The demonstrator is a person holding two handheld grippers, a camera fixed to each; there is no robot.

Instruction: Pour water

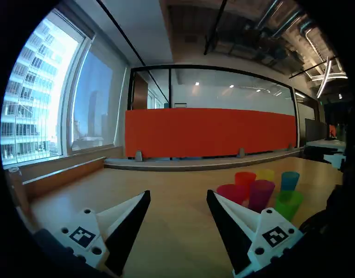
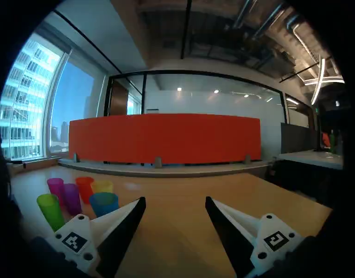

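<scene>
Left gripper: fingers spread, empty, level, low over the table.
Right gripper: fingers spread, empty, level.
Cups: six coloured, clustered on table, between the two grippers.
Beyond: orange partition.

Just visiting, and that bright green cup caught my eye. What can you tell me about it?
The lime-green translucent plastic cup is a tapered tumbler, wider at its open mouth. It stands upright on the light wooden table, nearest the camera in a cluster of coloured cups, beside a purple translucent plastic cup; whether they touch is unclear. No fingers touch it. Contents cannot be told.
</scene>
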